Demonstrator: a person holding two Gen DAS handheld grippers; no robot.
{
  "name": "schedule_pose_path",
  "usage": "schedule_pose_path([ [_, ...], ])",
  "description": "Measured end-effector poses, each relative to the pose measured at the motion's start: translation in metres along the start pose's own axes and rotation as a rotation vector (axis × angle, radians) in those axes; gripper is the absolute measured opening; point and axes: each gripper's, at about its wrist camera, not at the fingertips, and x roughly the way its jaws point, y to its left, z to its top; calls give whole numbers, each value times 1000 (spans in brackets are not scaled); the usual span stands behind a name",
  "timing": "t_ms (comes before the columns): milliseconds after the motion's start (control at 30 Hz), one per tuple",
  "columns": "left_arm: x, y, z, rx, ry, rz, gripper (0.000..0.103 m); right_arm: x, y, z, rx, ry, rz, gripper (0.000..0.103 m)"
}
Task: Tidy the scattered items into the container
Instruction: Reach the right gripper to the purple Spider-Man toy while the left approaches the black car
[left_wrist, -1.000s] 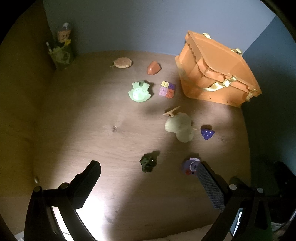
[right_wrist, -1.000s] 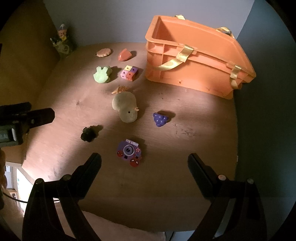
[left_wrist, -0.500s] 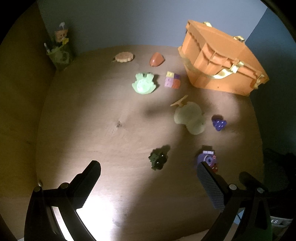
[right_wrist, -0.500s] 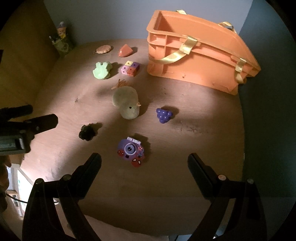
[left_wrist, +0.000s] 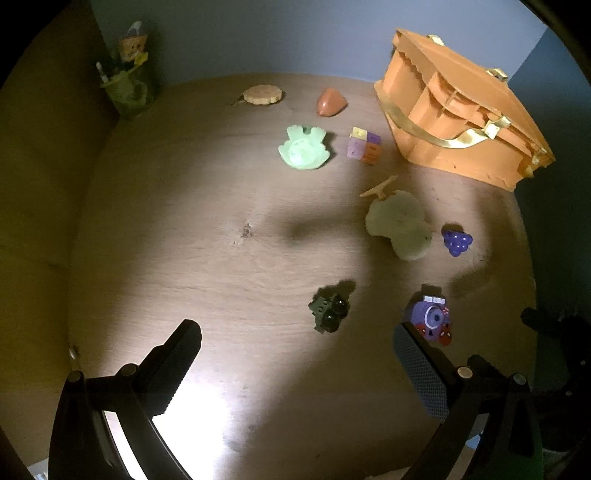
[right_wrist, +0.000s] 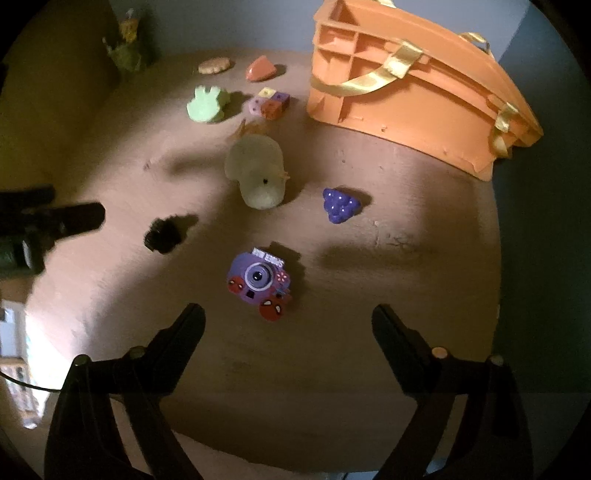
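An orange crate (left_wrist: 461, 122) with yellow straps stands at the table's far right, also in the right wrist view (right_wrist: 413, 85). Small toys lie scattered: a purple toy camera (right_wrist: 260, 282), purple grapes (right_wrist: 340, 205), a pale plush (right_wrist: 258, 173), a dark toy car (left_wrist: 328, 310), a green frog dish (left_wrist: 304, 147), a colourful cube (left_wrist: 364, 146), an orange wedge (left_wrist: 330, 101) and a cookie (left_wrist: 262, 94). My left gripper (left_wrist: 295, 347) is open, just short of the car. My right gripper (right_wrist: 288, 325) is open, just short of the camera.
The round wooden table (left_wrist: 207, 229) has a green cup holding a small figure (left_wrist: 129, 88) at the far left by the wall. The left gripper shows at the left edge of the right wrist view (right_wrist: 51, 225).
Both grippers have moved forward and lower toward the toys; the camera and the car look larger and nearer. Nothing was taken hold of.
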Motion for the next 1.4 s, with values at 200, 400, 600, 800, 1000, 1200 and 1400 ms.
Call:
schedule_pose_path([
  [200, 12, -6, -3, 46, 11, 72, 102, 17, 0, -5, 11, 27, 18, 86],
  [400, 21, -8, -6, 42, -10, 111, 102, 26, 0, -7, 24, 32, 29, 83],
  [600, 30, -5, -7, 30, -3, 115, 93, 30, -1, -7, 33, 21, 38, 82],
  [800, 42, -7, -8, 36, 50, 30, 86, 34, -2, -8, 30, -5, 62, 82],
  [1000, 52, -14, -7, 61, 54, 18, 86, 41, 1, -9, 13, -12, 77, 82],
  [1200, 64, -21, -8, 83, 64, 14, 76, 51, 1, -9, 20, -6, 87, 82],
  [1400, 74, -29, -8, 117, 70, -2, 76, 58, 2, -7, 6, -18, 76, 82],
])
